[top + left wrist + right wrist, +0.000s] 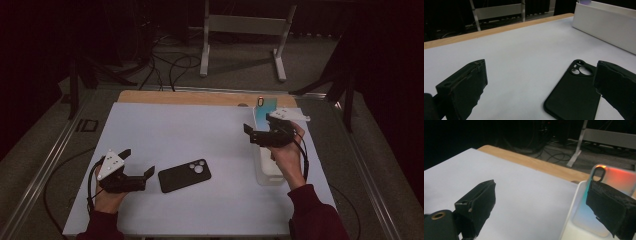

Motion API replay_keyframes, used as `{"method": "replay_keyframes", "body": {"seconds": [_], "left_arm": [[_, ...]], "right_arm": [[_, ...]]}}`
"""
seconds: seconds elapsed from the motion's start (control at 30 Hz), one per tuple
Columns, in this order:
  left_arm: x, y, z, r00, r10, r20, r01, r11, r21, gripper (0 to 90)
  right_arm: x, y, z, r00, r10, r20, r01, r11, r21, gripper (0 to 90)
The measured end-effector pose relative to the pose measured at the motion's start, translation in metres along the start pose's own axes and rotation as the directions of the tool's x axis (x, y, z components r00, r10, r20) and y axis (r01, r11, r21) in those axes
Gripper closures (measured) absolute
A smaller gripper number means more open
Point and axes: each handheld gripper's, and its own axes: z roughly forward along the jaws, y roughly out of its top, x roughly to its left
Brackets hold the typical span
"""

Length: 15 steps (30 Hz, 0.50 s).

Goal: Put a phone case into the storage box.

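Note:
A black phone case (184, 175) lies flat, camera holes up, on the white mat (190, 135). My left gripper (137, 163) stands open just left of it, jaws wide and empty. In the left gripper view the black case (571, 96) lies in front of the right jaw of my left gripper (540, 67), not between the jaws. An iridescent clear phone case (264, 110) leans at the far end of a white tray (270, 175). My right gripper (258, 125) hovers open over that end. In the right gripper view my right gripper (541, 187) has its right jaw in front of the iridescent case (616, 178).
The tray's long white wall (604, 25) runs along the mat's right side. A wooden table strip (200, 97) borders the mat's far edge. Beyond it are floor cables (170, 67) and a white metal stand (245, 30). Metal rails flank the table.

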Motion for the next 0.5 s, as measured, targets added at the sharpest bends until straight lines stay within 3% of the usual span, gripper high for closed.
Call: {"method": "replay_keyframes", "body": {"seconds": [0.13,0.5], "left_arm": [[0.0,0.0,0.0,1.0,-0.001,0.001,0.001,1.0,-0.001,0.0],[-0.002,0.001,0.0,1.0,0.006,0.004,-0.006,1.0,-0.006,0.0]], "right_arm": [[0.007,-0.006,-0.007,0.9997,-0.024,-0.007,0.024,1.0,-0.008,8.7],[0.012,-0.027,-0.024,0.9986,0.001,-0.053,-0.004,0.999,-0.04,8.4]]}}
